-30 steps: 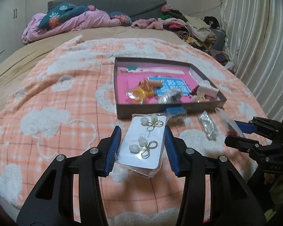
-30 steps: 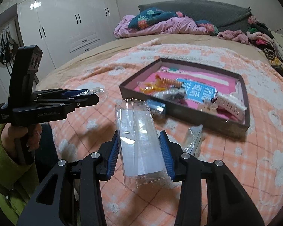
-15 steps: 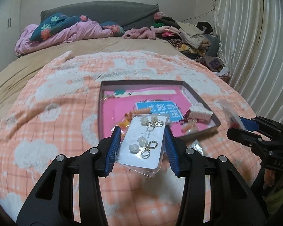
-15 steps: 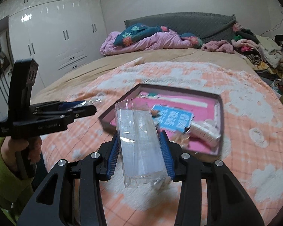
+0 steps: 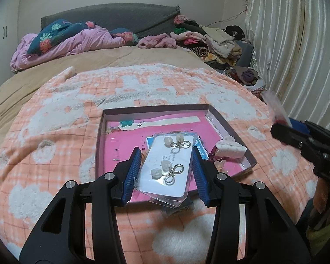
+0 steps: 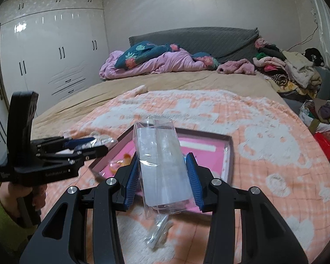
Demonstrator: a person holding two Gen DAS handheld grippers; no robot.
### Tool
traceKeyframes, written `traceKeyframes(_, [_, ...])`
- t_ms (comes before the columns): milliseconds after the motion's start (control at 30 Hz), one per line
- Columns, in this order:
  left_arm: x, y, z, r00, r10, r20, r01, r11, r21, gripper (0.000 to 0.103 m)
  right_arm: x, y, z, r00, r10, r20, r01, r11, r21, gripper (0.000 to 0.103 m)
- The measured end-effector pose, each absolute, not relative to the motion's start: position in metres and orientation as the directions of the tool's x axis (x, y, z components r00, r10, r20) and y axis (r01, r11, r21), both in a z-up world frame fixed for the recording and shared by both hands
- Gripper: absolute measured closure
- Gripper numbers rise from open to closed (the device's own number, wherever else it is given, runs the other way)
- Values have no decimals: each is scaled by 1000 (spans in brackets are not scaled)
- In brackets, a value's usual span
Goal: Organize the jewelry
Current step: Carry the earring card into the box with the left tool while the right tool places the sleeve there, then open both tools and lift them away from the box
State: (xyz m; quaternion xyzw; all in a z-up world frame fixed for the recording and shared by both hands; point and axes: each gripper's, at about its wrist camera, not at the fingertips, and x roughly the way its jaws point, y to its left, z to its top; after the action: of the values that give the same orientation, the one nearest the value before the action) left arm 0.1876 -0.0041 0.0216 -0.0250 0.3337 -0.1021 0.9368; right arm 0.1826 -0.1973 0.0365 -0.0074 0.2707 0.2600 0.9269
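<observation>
The left gripper is pointing forward and downward, its blue pads pressing both edges of an earring card. The right gripper is angling down likewise — jaws clamping a clear plastic sleeve. A hand in a green sleeve is gripping the left handle.
</observation>
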Motion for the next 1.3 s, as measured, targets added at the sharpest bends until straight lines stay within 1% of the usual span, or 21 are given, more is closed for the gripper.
traceKeyframes(233, [208,-10,15,744,-206,-636,171,978,-118,65,205,-200,46,734,472,-488,-470,872,136,63])
traceKeyframes(333, [219,-10,7,733,-195,-652,162,981,-111,65,214,-203,39,727,484,-487,-469,868,161,63])
traceKeyframes(633, [240,-3,-28,678,-174,-714,123,985,-123,65,246,-194,-21,653,438,-618,-435,885,167,63])
traceKeyframes(733, [240,-2,-34,671,-169,-722,116,986,-123,64,252,-189,-35,638,427,-641,-428,889,166,62])
traceKeyframes(800, [240,-2,-34,670,-168,-723,117,986,-121,62,254,-187,-39,635,423,-647,-425,890,164,62])
traceKeyframes(867, [239,-2,-34,672,-165,-721,116,986,-118,57,254,-186,-42,638,416,-648,-416,894,164,62])
traceKeyframes(1000, [237,-3,-32,679,-161,-716,117,987,-112,51,254,-188,-44,646,409,-645,-404,900,166,60])
traceKeyframes(1033, [236,-4,-31,681,-161,-714,119,987,-109,50,254,-190,-43,646,410,-644,-402,900,170,59])
traceKeyframes(1133, [234,-4,-29,684,-158,-713,116,987,-107,50,252,-194,-40,654,412,-635,-390,902,184,46])
traceKeyframes(1200, [233,-3,-27,685,-157,-711,114,988,-109,47,250,-198,-37,655,423,-627,-388,899,201,40])
traceKeyframes(1233, [233,-3,-25,687,-154,-710,110,988,-108,44,248,-200,-35,657,426,-622,-385,899,209,34])
traceKeyframes(1267, [232,-2,-24,688,-153,-709,108,988,-109,42,246,-202,-33,661,429,-616,-383,898,216,28])
traceKeyframes(1300, [231,-2,-23,689,-154,-708,108,988,-111,42,245,-204,-31,665,433,-609,-381,898,223,26])
